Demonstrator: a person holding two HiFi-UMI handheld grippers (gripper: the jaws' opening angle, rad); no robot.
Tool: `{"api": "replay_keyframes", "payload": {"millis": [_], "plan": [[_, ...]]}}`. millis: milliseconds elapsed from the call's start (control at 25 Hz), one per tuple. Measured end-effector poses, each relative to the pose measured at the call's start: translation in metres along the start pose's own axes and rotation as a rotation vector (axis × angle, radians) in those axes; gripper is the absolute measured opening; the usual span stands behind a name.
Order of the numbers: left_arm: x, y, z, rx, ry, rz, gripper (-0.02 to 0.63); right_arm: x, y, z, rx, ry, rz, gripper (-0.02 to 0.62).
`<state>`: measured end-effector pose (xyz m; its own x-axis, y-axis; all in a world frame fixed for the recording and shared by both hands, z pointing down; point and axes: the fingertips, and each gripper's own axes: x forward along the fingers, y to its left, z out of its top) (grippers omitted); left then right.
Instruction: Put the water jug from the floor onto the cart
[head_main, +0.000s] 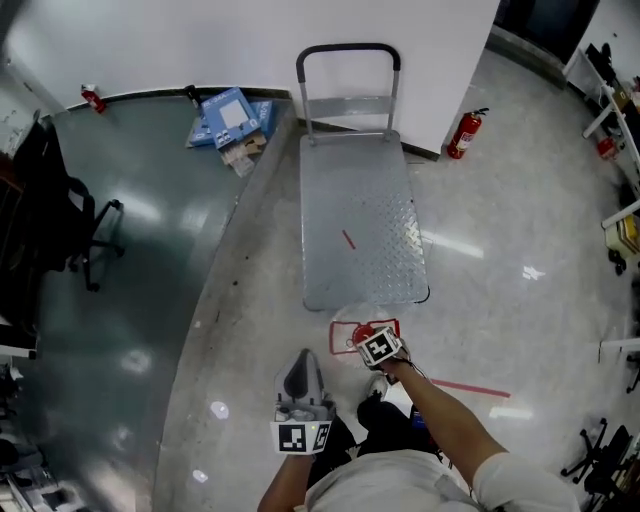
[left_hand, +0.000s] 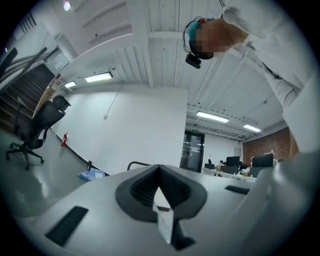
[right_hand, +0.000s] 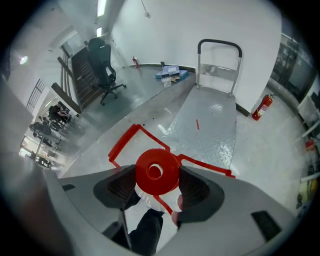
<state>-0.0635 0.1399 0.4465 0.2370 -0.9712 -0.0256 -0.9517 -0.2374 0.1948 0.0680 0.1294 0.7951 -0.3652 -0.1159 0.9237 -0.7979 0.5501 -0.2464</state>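
Observation:
The water jug (head_main: 354, 320) is clear with a red cap (right_hand: 157, 171) and stands on the floor just in front of the cart's near edge. My right gripper (right_hand: 157, 186) comes down over it, shut on the jug's neck with the cap between the pads; the same gripper (head_main: 380, 348) shows in the head view. The cart (head_main: 362, 220) is a grey metal platform with a black-topped handle at its far end, its deck bare except for a small red mark. My left gripper (head_main: 303, 372) hangs to the left of the jug, tilted upward, shut (left_hand: 160, 192) on nothing.
Red tape (right_hand: 125, 142) marks a square on the floor around the jug. A fire extinguisher (head_main: 463, 135) stands by the wall right of the cart. Blue boxes (head_main: 232, 115) lie at the wall to the left. An office chair (head_main: 85, 235) stands far left.

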Motion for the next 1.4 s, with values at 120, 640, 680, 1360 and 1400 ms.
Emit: {"api": "replay_keyframes", "payload": {"millis": [120, 640, 680, 1360, 1400], "plan": [[0.012, -0.008, 0.014, 0.008, -0.024, 0.003, 0.003, -0.012, -0.014, 0.018, -0.055, -0.019, -0.025, 0.278], [0.133, 0.039, 0.028, 0.024, -0.026, -0.146, 0.003, -0.022, -0.063, 0.104, -0.018, -0.035, -0.055, 0.278], [0.144, 0.045, 0.03, 0.021, -0.029, -0.157, 0.003, -0.02, -0.067, 0.112, -0.022, -0.04, -0.06, 0.278], [0.219, 0.053, 0.016, -0.011, 0.011, -0.104, 0.003, 0.019, -0.113, 0.176, 0.014, -0.023, -0.041, 0.278], [0.22, 0.054, 0.014, -0.011, 0.013, -0.103, 0.003, 0.022, -0.116, 0.179, 0.015, -0.027, -0.034, 0.278]]}}
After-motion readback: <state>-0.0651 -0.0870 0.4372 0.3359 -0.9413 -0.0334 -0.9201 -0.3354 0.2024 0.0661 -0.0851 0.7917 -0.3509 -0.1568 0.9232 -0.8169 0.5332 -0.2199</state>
